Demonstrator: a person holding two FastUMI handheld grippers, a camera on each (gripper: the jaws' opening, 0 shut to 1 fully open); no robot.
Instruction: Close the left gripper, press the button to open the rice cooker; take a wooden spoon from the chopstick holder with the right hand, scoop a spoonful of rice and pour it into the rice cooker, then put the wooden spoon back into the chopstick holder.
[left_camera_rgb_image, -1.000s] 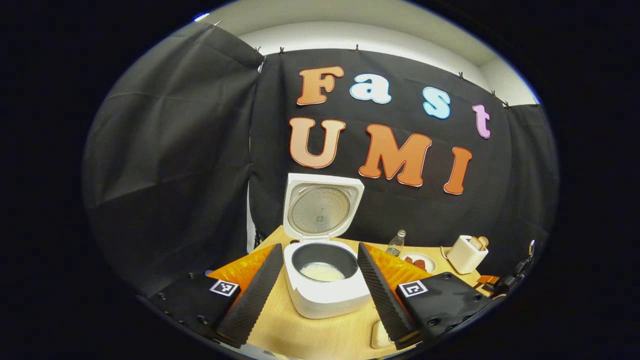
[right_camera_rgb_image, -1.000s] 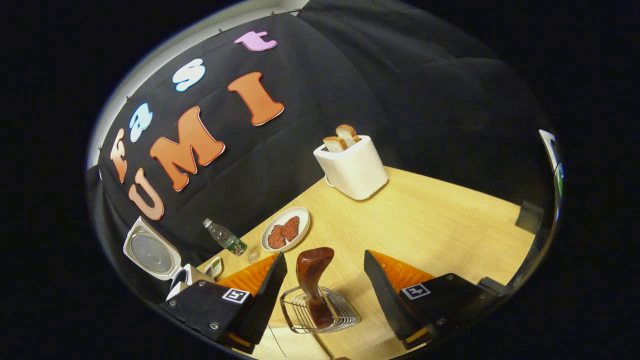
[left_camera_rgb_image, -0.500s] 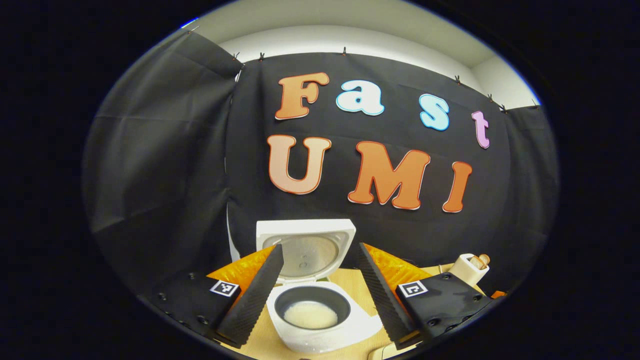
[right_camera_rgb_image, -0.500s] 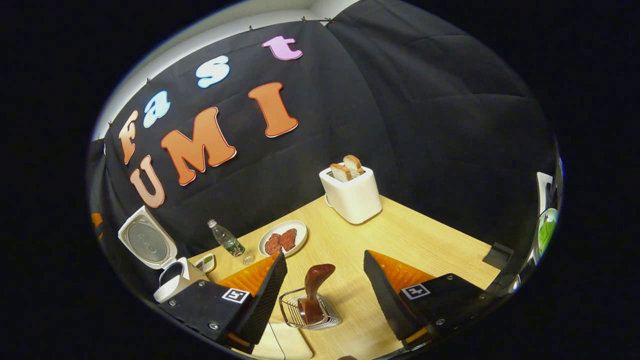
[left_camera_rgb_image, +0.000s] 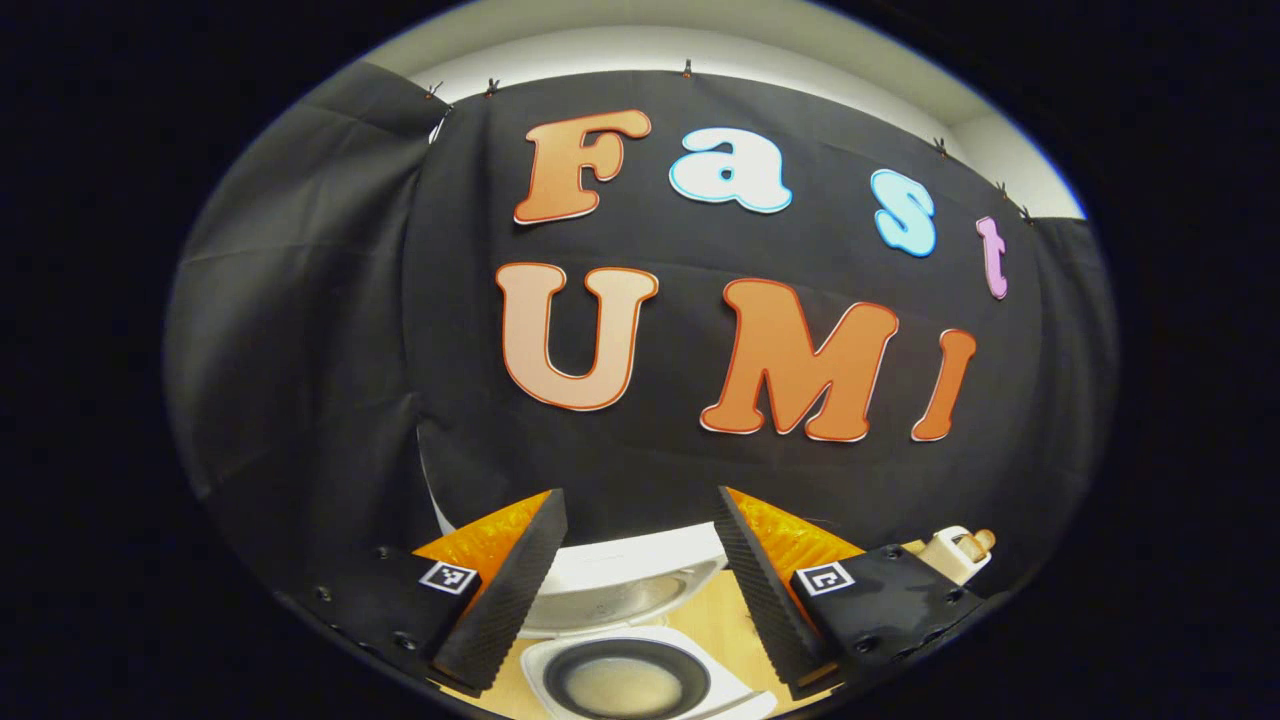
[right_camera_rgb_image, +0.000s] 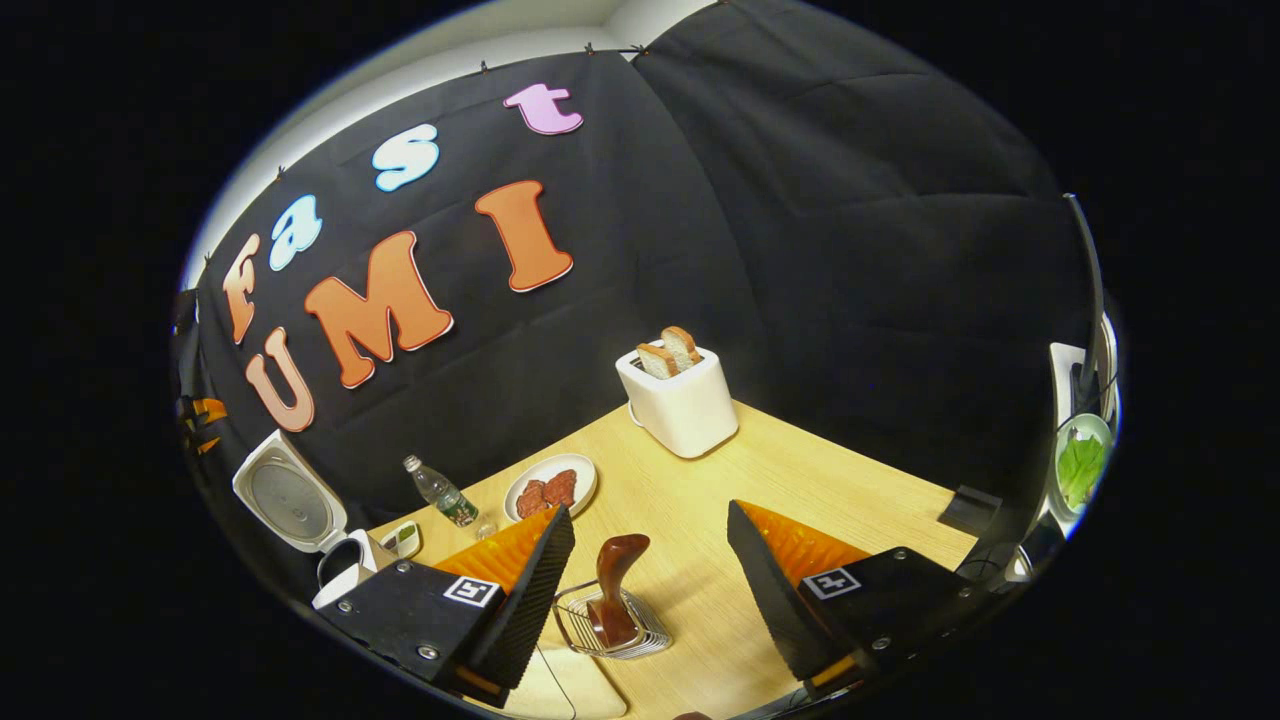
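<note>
Rice cooker (left_camera_rgb_image: 640, 680): white body, lid raised upright at the back, dark inner pot holding a shallow layer of pale rice. Wooden spoon (right_camera_rgb_image: 615, 575): dark reddish-brown, standing tilted in the chopstick holder (right_camera_rgb_image: 610, 625), a wire rack on the desk (right_camera_rgb_image: 800, 480).

Rice cooker (left_camera_rgb_image: 640, 680) cut off by bottom edge.

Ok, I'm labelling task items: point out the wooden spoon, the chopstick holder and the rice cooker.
wooden spoon (right_camera_rgb_image: 618, 560), right gripper view, upper handle.
chopstick holder (right_camera_rgb_image: 572, 606), right gripper view, wire rim.
rice cooker (right_camera_rgb_image: 288, 492), right gripper view, open lid.
</note>
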